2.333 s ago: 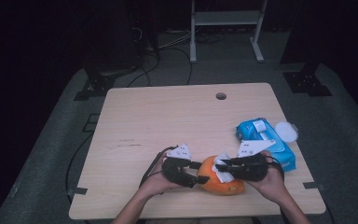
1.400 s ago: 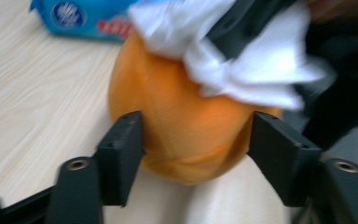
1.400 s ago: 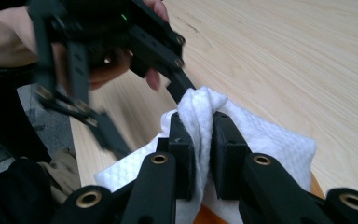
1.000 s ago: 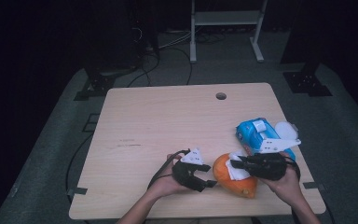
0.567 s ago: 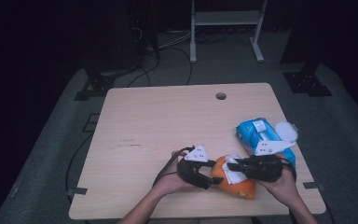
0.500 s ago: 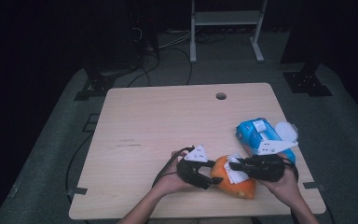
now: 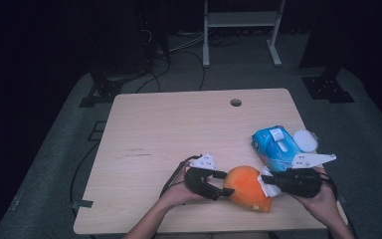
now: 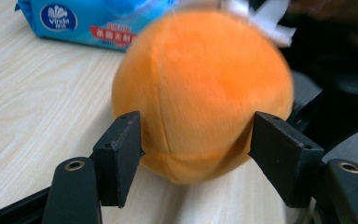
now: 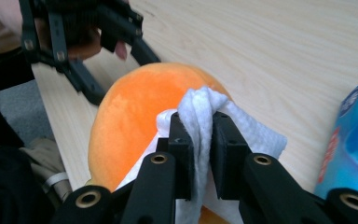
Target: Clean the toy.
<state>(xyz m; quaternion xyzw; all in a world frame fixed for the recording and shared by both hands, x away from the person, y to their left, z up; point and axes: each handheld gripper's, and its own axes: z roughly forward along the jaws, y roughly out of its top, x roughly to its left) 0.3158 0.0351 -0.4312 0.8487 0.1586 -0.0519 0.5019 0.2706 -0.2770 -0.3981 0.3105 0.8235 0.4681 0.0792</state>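
Observation:
An orange plush ball [image 7: 246,188] lies near the table's front edge. My left gripper [image 7: 225,190] reaches it from the left. Its jaws have just been opening, and in the left gripper view they stand on either side of the ball [image 8: 200,88] without squeezing it, gripper [image 8: 196,140]. My right gripper [image 7: 267,181] comes from the right, shut on a white wipe [image 9: 205,109] that rests on the ball's [image 9: 130,116] top right side. In the right gripper view, the gripper [image 9: 200,126] pinches a fold of the wipe.
A blue pack of wet wipes [image 7: 278,147] with its white lid [image 7: 306,140] flipped open lies just behind the right hand. The wooden table [image 7: 179,129] has a cable hole [image 7: 236,102] near its far edge. Dark stands and cables are on the floor beyond.
The left gripper has moved right, from beside the ball to around its left side, with its jaws spreading. The right gripper keeps hold of the wipe and has shifted slightly on the ball.

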